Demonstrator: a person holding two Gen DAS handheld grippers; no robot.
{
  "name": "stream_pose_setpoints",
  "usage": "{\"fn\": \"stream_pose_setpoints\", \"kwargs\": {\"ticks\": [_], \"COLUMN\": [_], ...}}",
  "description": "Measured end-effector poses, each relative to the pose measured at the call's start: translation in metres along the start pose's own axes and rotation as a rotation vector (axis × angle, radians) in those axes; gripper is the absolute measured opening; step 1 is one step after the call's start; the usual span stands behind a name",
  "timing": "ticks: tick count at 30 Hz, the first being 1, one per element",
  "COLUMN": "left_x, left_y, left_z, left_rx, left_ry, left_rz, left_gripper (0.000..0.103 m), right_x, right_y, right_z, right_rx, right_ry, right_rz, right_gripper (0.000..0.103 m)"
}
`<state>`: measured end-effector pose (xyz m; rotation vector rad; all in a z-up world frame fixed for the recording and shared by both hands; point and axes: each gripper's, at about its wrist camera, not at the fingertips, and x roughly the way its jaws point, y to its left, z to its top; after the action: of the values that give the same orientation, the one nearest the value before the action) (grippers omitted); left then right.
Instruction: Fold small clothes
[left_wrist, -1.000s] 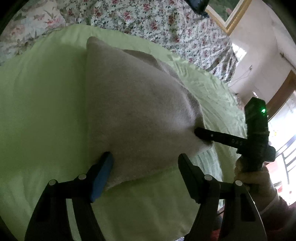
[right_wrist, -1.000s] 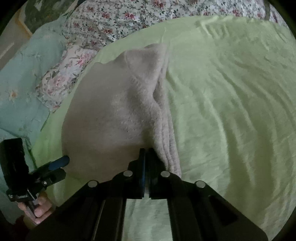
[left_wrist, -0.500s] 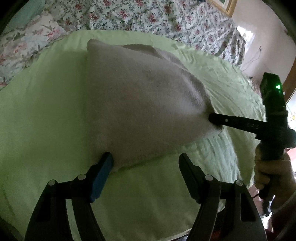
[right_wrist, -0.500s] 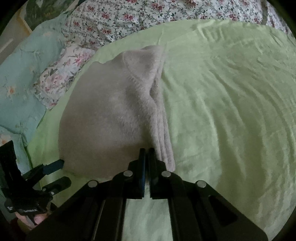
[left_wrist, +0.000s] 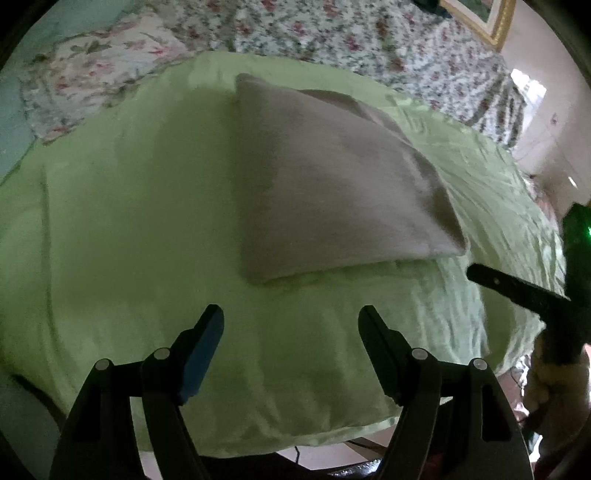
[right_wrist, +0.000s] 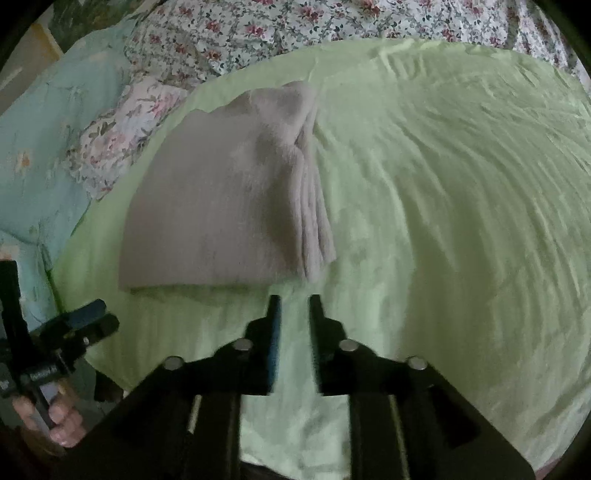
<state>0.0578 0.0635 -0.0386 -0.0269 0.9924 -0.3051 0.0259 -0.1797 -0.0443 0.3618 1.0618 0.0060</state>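
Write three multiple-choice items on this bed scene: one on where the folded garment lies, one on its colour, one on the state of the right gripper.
1. Where does the folded garment lie?
A. On the green sheet
B. On the floral quilt
C. Between the left gripper's fingers

2. What colour is the garment?
A. Red
B. Beige-grey
C. Dark blue

3. What is the state of the right gripper?
A. Shut on the garment
B. Slightly open, holding nothing
C. Shut on the sheet

Answers: 1 A, green sheet shows around it in both views. 2 B, its fuzzy surface is pale beige-grey. 3 B, sheet shows through the gap between its fingers, short of the garment's edge.
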Motion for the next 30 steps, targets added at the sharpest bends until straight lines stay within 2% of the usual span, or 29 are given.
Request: {"fn": "stream_pose_setpoints", "kwargs": {"ticks": [1,6,8,10,13,20,26,30], "left_x": [-0.003,-0.014,-0.019,-0.025,-0.03,-0.027,-0.018,-0.011], "left_y": [0.001,0.005,0.005,0.004,0.002,0.001,0.007,0.004], "left_z": [-0.001,-0.004,-0.006,-0.011,-0.014,-0.01,0.01,0.022], "left_rx": [-0.004,-0.01,0.001,0.014,0.04,0.051,0.036,0.061], "left_ry": [-0.005,-0.022,-0.036,-0.051,-0.056,-0.046,-0.043,-0.029], "left_rz": [0.017,0.065,0.075,0.089,0.115,0.153,0.186,0.228], "left_gripper": [0.077,0.082,0.084,0.086,0.087,0.088,0.088,0.088], "right_x": [-0.002,-0.011,-0.016,-0.021,-0.029,-0.033,-0.029,-0.024], "right_y": [0.001,0.008,0.013,0.018,0.024,0.027,0.023,0.028], "right_z": [-0.003,-0.015,-0.021,-0.027,-0.035,-0.039,-0.017,-0.001], "right_rx": [-0.004,-0.04,-0.065,-0.098,-0.126,-0.136,-0.12,-0.134], "right_ry": [-0.002,-0.002,0.0,0.0,-0.005,-0.01,-0.03,-0.037], "right_rz": [-0.003,-0.027,-0.037,-0.041,-0.039,-0.054,-0.052,-0.035], "right_gripper": [0.029,0.032,0.04,0.054,0.061,0.066,0.066,0.078]}}
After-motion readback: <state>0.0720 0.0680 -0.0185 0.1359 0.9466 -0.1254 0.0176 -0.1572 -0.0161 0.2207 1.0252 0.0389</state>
